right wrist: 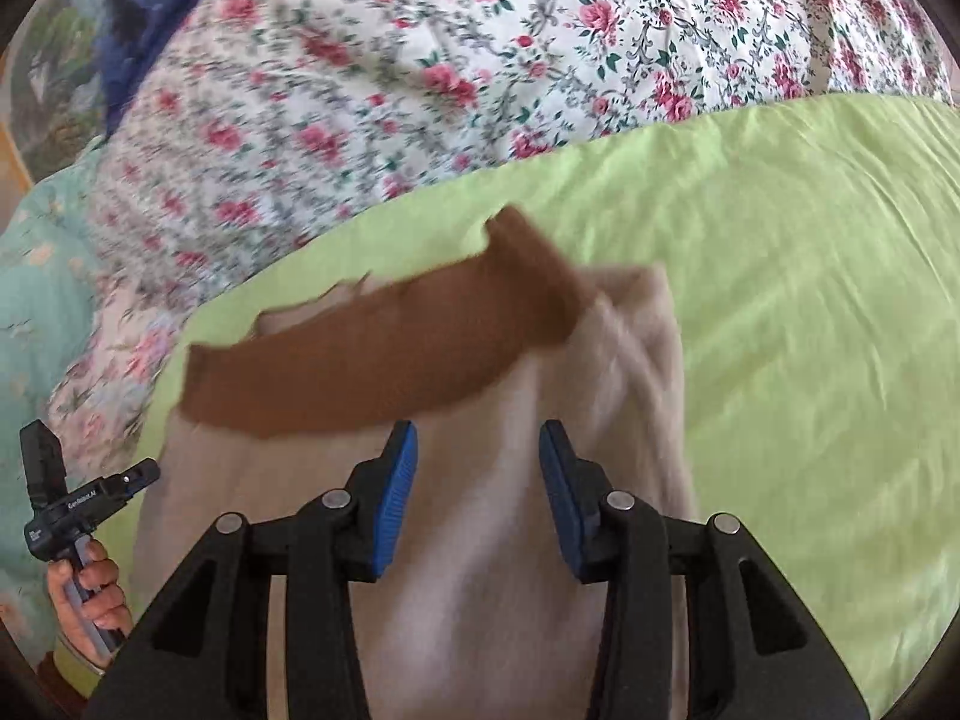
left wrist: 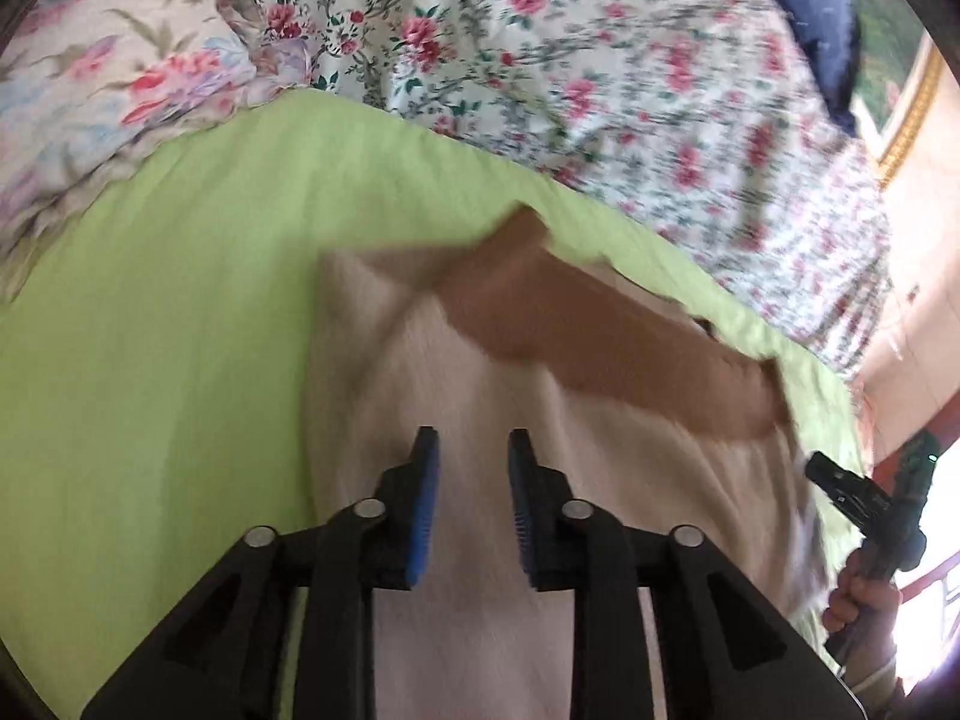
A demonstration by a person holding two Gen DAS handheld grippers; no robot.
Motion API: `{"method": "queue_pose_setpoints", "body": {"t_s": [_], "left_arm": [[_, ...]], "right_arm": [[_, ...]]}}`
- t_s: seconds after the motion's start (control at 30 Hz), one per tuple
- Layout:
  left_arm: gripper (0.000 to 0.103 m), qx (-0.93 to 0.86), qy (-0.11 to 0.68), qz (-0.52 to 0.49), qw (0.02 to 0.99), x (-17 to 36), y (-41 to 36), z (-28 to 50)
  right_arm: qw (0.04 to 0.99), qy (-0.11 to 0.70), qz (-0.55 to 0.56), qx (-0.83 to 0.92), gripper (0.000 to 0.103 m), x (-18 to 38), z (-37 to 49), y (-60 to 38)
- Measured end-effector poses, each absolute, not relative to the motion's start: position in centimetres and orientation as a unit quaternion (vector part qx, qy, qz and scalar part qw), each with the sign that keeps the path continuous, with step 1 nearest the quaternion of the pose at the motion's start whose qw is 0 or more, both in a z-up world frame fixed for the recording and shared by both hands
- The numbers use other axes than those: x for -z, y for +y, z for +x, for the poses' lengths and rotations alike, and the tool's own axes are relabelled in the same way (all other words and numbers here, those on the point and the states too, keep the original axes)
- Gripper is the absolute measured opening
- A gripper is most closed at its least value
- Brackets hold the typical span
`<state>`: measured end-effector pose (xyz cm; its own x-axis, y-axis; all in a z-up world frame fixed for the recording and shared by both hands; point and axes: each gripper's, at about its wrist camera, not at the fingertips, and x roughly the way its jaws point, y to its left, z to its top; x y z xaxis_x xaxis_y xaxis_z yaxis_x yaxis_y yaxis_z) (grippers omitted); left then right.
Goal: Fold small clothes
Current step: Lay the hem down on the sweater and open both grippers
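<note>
A small beige garment (left wrist: 480, 384) with a brown band (left wrist: 600, 348) along its far edge lies on the lime green sheet (left wrist: 150, 330). My left gripper (left wrist: 474, 450) hovers over the beige cloth, jaws open, nothing between the blue pads. In the right wrist view the same garment (right wrist: 492, 540) with its brown band (right wrist: 372, 360) lies under my right gripper (right wrist: 477, 444), which is open and empty. The right device (left wrist: 864, 510) shows at the right edge of the left view; the left device (right wrist: 66, 504) shows at the left edge of the right view.
A floral quilt (left wrist: 600, 60) is bunched beyond the green sheet, also in the right wrist view (right wrist: 420, 60). A floral pillow (left wrist: 120, 60) lies far left. A dark blue cloth (left wrist: 804, 12) sits at the back. A teal cloth (right wrist: 42, 276) lies left.
</note>
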<state>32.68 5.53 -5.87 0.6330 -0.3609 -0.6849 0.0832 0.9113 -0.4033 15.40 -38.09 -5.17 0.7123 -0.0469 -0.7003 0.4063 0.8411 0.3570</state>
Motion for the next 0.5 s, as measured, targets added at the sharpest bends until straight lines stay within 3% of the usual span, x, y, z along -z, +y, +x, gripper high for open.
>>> {"method": "queue_pose_setpoints", "body": {"t_s": [0.2,0.5], "left_arm": [[0.046,0.162,0.406,-0.196,0.878,5.8,2.7,23.3],[0.051,0.153,0.449,-0.248,0.845,9.9,1.7,17.3]], "right_arm": [[0.882,0.363,0.283,0.100,0.050,6.3,10.9,-34.1],[0.868,0.380,0.311,0.075,0.053,8.2,7.3,-29.9]]}}
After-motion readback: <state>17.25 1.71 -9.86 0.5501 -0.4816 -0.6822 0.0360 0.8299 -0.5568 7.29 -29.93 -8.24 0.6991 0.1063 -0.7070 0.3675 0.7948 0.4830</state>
